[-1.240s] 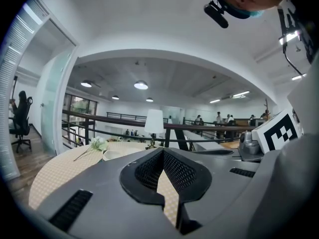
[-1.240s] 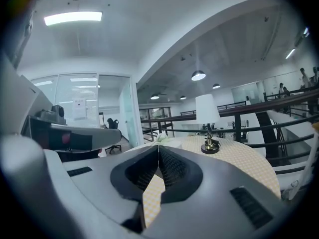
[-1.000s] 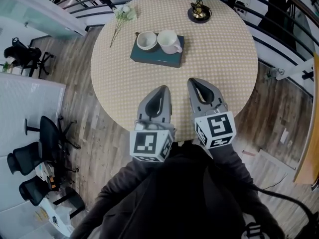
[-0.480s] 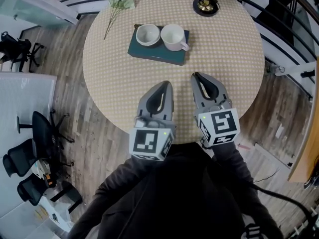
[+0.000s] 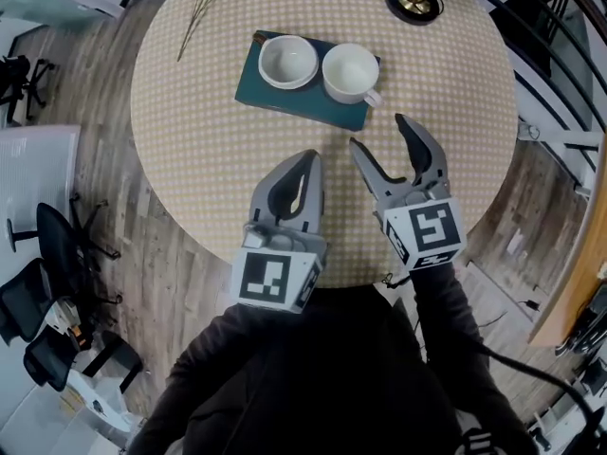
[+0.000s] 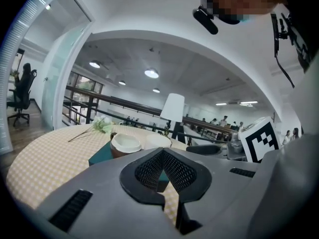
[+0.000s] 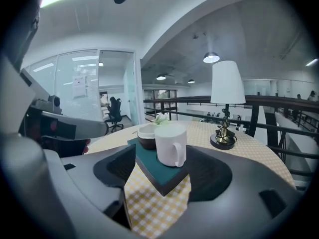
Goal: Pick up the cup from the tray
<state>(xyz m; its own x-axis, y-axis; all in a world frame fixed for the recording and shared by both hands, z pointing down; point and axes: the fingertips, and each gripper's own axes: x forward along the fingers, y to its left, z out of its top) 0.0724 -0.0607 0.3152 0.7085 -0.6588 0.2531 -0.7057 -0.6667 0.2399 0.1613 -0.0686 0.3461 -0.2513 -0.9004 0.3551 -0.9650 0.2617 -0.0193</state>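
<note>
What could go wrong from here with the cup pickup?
1. The white mug stands close against the brown cup on the tray; a jaw of the right hand-held gripper, opening with nothing between its jaws yet, could knock the neighbour.
2. The mug's handle faces that gripper and could snag a jaw, twisting the mug.

The cup [image 5: 350,71] looks glossy ceramic, the tray [image 5: 285,105] matt, the tablecloth [image 5: 204,150] checked cloth.

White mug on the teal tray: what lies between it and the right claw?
Only the teal tray edge and bare yellow checked tablecloth, in the head view. The right claw, opening and empty, hasn't reached the white mug.
</note>
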